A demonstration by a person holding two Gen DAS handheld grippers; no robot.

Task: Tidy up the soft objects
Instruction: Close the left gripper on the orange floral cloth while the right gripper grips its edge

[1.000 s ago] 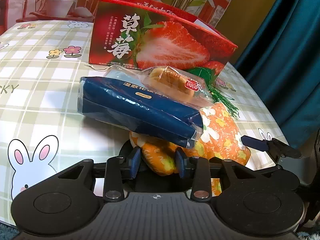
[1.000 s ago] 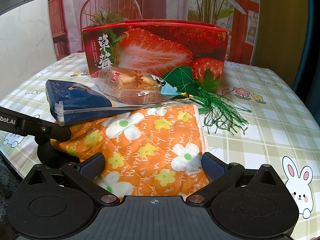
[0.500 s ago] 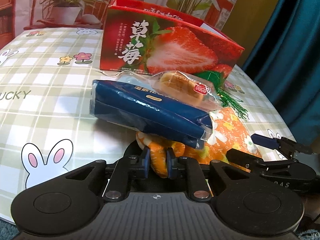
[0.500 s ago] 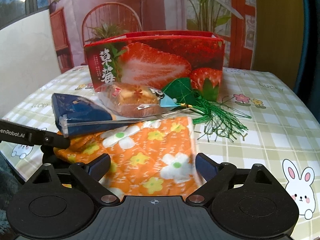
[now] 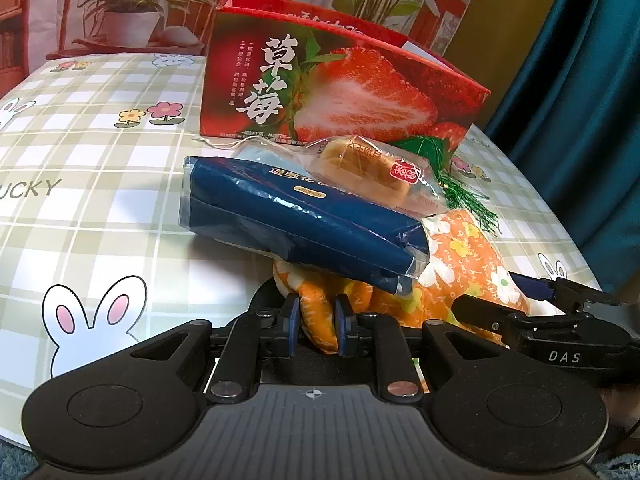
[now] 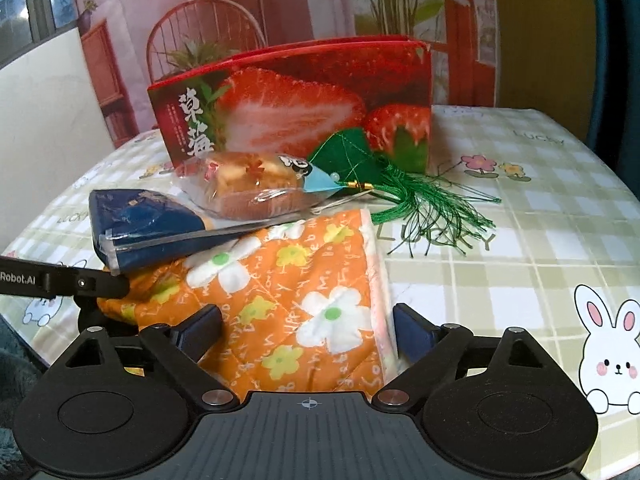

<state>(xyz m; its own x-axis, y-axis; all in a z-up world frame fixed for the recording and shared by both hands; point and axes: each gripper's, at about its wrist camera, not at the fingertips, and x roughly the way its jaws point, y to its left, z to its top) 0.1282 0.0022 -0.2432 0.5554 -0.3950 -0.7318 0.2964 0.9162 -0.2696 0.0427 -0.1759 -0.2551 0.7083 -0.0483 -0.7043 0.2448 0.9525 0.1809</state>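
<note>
The left gripper (image 5: 316,325) pinches a bunched corner of the orange floral quilted cloth (image 6: 280,312), its two blue pads closed on a fold of fabric at the near edge of the table (image 5: 80,152). The right gripper (image 6: 308,330) stands wide open, one finger at each side of the same cloth, neither pad visibly pressing it. The likely aim is to steady one corner while the other tool takes the opposite edge, so the limp cloth can be lifted or folded without dragging what lies on it.

A navy plastic-wrapped pack (image 5: 296,216) rests tilted on the cloth's far-left part, one end propped up on the fabric. Against it, on the side toward the strawberry box (image 5: 340,92), lies a clear-wrapped bun (image 5: 368,170). A green felt ornament with a long tassel (image 6: 400,188) sits just in front of the box, beside the bun.

The open-topped red carton stands behind everything, a plausible home for the soft goods. It carries a halved strawberry and the large characters "草莓". The pack shows pale Chinese lettering, only partly legible. The bun's wrapper bears a small red label, unreadable. The tablecloth reads "LUCKY". The left tool is marked "Robot.AI", the right "DAS".
</note>
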